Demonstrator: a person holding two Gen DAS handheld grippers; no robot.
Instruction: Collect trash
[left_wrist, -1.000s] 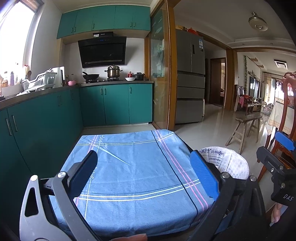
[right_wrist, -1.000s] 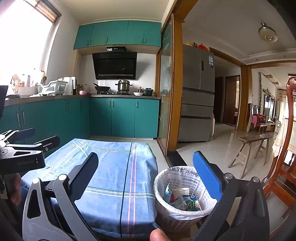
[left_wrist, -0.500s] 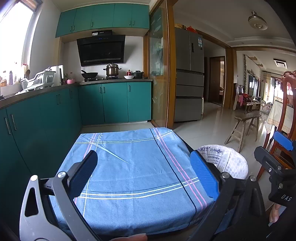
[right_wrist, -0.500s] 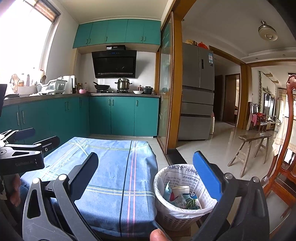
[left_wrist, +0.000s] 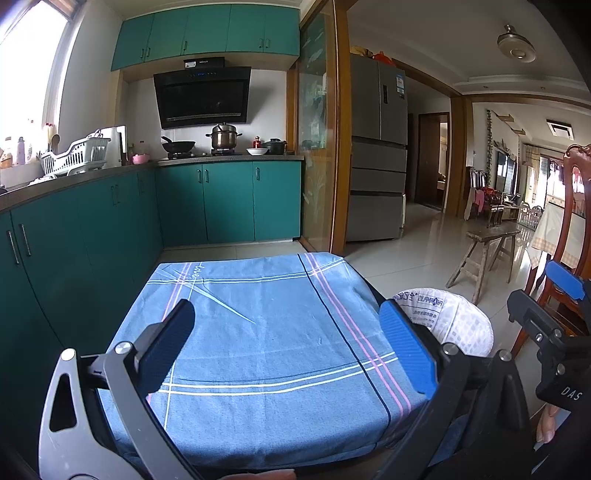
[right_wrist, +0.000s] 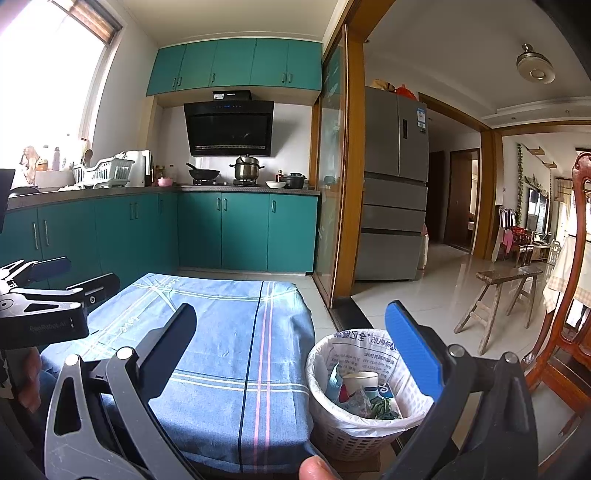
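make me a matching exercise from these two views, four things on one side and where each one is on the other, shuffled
Things:
1. paper cup
2. steel pot
3. stool
4. dish rack

Places:
A. on the stove under the hood
B. on the tiled floor right of the bin
C. inside the bin
D. on the counter by the window

Pairs: 1-C, 2-A, 3-B, 4-D
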